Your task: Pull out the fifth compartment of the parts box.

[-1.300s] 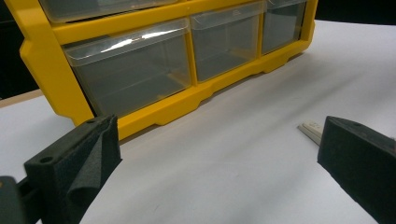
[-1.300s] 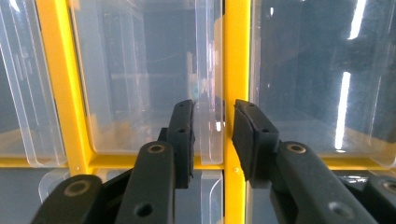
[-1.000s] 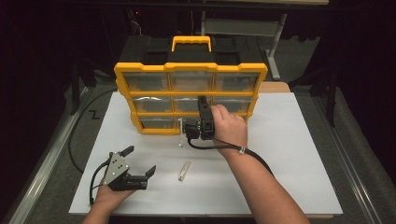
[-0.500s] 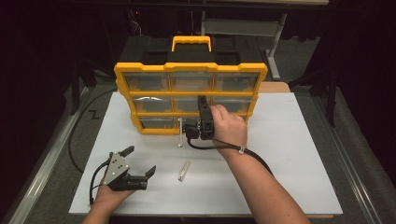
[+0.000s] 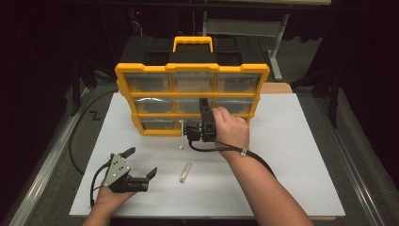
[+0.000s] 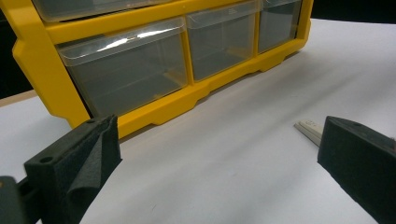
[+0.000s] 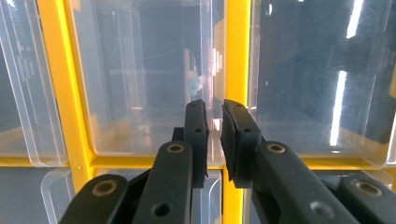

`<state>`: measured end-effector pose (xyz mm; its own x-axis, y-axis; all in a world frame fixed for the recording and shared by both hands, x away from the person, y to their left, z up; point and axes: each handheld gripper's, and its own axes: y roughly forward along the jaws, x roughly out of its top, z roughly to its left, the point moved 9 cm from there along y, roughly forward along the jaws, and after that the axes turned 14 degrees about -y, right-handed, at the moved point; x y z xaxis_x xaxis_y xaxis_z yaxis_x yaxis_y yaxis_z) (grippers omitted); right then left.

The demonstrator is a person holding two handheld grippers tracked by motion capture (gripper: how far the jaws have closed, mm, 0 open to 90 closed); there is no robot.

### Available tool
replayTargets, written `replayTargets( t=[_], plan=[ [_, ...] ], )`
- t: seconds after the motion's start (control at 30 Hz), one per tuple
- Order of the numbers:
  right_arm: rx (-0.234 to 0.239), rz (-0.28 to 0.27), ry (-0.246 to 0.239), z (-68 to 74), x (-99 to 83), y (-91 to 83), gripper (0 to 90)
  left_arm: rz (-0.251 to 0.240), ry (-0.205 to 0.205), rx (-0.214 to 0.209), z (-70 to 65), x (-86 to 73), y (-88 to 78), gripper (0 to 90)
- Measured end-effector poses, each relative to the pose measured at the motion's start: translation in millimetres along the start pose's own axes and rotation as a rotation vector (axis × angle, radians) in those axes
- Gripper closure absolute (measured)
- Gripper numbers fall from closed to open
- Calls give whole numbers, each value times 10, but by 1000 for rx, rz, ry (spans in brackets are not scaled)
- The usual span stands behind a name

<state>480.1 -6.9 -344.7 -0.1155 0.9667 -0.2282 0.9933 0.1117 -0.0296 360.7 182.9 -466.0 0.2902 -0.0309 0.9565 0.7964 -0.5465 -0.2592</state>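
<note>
A yellow organizer with clear drawers stands upright at the back of the white board. My right gripper reaches level into its middle row. In the right gripper view, the right gripper has a thin clear edge of the centre drawer between its pads, beside a yellow divider. Its jaws have just been closing, and they now pinch that edge. My left gripper rests low at the front left, open and holding nothing. In the left gripper view, a small pale piece lies by the right pad of the left gripper.
The small pale piece lies on the white board between the two hands. A thin pale pin stands just in front of the organizer's bottom row. The right gripper's black cable runs along the forearm.
</note>
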Motion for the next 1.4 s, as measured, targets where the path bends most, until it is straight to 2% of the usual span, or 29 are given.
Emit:
replayTargets(
  t=[0.4,0.53,0.7,0.73,0.77,0.93,1.0,1.13,1.4],
  plan=[
    [14,4,13,13,-10,-81,814,0,0,-2,-5,2,-5,2],
    [18,0,11,-1,-6,-81,732,0,-3,-4,-1,2,-7,2],
    [52,-6,9,28,8,-64,629,-6,-14,-3,5,7,-8,2],
    [48,-9,-17,5,8,-58,624,-6,-15,-4,6,7,-8,2],
    [56,-6,5,19,7,-56,623,-5,-16,-4,5,6,-7,2],
    [75,-4,-6,-13,4,-20,649,-5,-15,-4,6,4,-5,2],
    [82,-2,-8,-16,0,-7,721,-4,-17,-3,12,3,-6,2],
    [70,4,-16,-24,-9,-1,785,-5,-17,-4,14,4,-11,2],
    [61,8,-35,-16,12,-49,800,-8,-20,-2,26,8,-17,2]
  ],
)
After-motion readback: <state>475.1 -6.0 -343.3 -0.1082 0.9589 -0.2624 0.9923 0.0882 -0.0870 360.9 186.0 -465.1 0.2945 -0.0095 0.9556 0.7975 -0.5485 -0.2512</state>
